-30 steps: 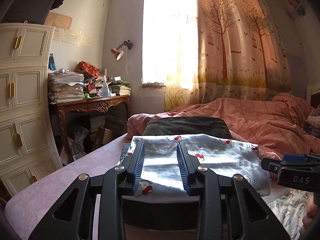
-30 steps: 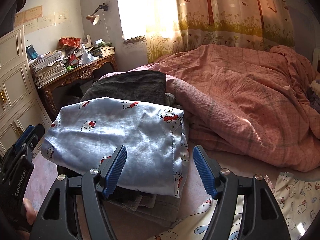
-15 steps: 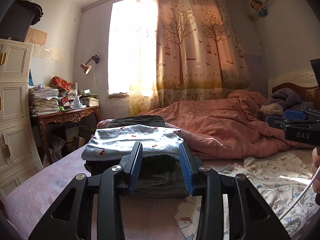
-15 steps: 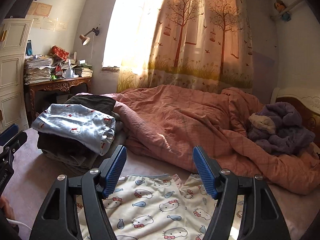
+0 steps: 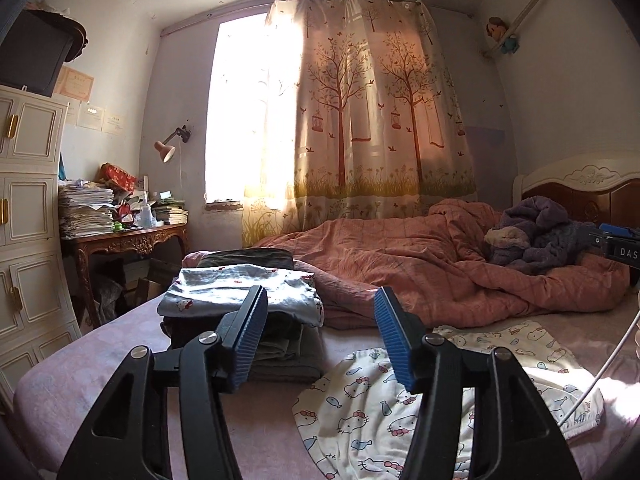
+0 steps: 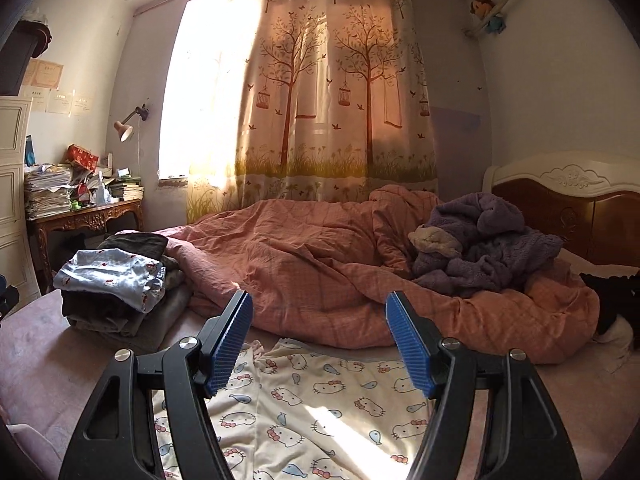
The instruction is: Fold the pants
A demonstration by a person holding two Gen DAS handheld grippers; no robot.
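Cream pants with a cat-and-fish print (image 5: 404, 392) (image 6: 320, 404) lie spread flat on the pink bed, just below and ahead of both grippers. A pile of folded clothes (image 5: 244, 320) (image 6: 116, 292), topped by a light blue cat-print piece, sits at the bed's left. My left gripper (image 5: 320, 336) hovers over the bed between the pile and the pants; its jaws are opening and hold nothing. The right gripper (image 6: 318, 340) stands open and empty above the pants' far edge. Its black body also shows at the right edge of the left wrist view (image 5: 620, 244).
A rumpled orange quilt (image 6: 340, 264) fills the far half of the bed, with a purple fleece garment (image 6: 484, 240) by the wooden headboard (image 6: 568, 208). A cluttered desk (image 5: 124, 236) and a cream cabinet (image 5: 28, 240) stand left. A white cable (image 5: 604, 368) trails at right.
Both grippers have drawn back from the folded pile and swung right, so the cream printed pants now lie under them. The left jaws have spread wider. The right jaws are unchanged.
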